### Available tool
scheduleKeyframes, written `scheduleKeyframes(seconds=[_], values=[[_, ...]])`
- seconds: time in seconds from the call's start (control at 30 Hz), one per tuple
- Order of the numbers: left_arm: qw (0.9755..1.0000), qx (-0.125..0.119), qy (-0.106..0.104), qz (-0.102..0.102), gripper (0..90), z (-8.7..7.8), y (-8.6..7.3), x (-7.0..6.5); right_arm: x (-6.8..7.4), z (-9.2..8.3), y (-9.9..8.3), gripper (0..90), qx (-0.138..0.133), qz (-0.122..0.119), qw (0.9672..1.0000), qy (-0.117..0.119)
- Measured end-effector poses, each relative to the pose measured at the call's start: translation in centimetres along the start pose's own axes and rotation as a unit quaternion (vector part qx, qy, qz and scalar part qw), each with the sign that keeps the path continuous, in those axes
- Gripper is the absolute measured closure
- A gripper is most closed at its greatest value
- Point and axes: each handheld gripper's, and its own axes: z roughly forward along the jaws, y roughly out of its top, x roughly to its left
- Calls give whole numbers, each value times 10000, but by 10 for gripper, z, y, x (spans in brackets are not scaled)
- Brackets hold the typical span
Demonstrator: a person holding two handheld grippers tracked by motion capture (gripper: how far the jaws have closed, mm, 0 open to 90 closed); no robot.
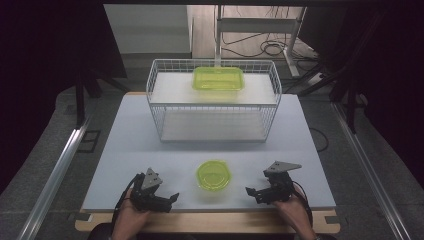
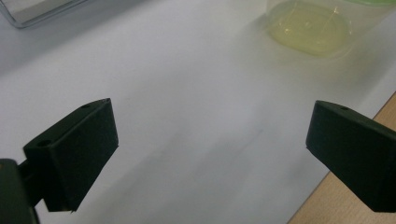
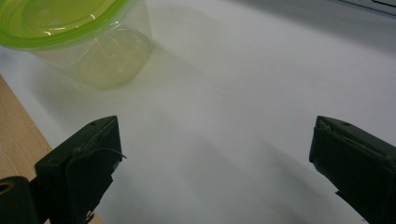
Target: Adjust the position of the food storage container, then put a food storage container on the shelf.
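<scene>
The round container [image 1: 213,175] with its yellow-green lid sits upright near the front edge of the white table [image 1: 125,150], between my two grippers and touching neither. In the right gripper view the same clear tub [image 3: 93,51] stands at the upper left, its lid on, well ahead of the jaws; in the left gripper view only its pale base [image 2: 310,30] appears at the upper right. My left gripper [image 1: 170,199] lies low at the front left of the table, held in my left hand [image 1: 131,216], its jaws spread wide with nothing but bare tabletop between them. My right gripper [image 1: 251,192] rests at the front right in my right hand [image 1: 295,210], pointing toward the container, jaws likewise spread wide and holding nothing. Farther back, at the middle of the table, stands a white wire basket [image 1: 212,102], and a rectangular yellow-green container [image 1: 218,79] lies on its upper level toward the rear. A wooden strip [image 1: 210,222] edges the table on my side.
</scene>
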Motion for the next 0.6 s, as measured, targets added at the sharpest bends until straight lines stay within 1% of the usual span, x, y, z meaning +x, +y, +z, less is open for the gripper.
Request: scheduleKeyframes(seconds=[0.13, 0.2, 0.3, 0.4, 0.6], values=[[10000, -73, 12, 41, 10, 1, -1, 0, 0, 1, 0, 3, -11, 3, 10000, -50], [9999, -118, -18, 23, 8, 0, -1, 1, 0, 0, 1, 2, -82, 15, 9999, -67], [9998, -192, -33, -25, 8, -1, -1, 2, 0, -1, 2, 3, -181, 50, 9998, -33], [9998, -189, -15, -14, 8, 0, -2, 2, -1, -1, 4, 3, -260, 120, 9996, 6], [9998, -177, 42, 3, 8, 1, -2, 2, -1, -2, 12, 14, -303, 253, 9991, 184]])
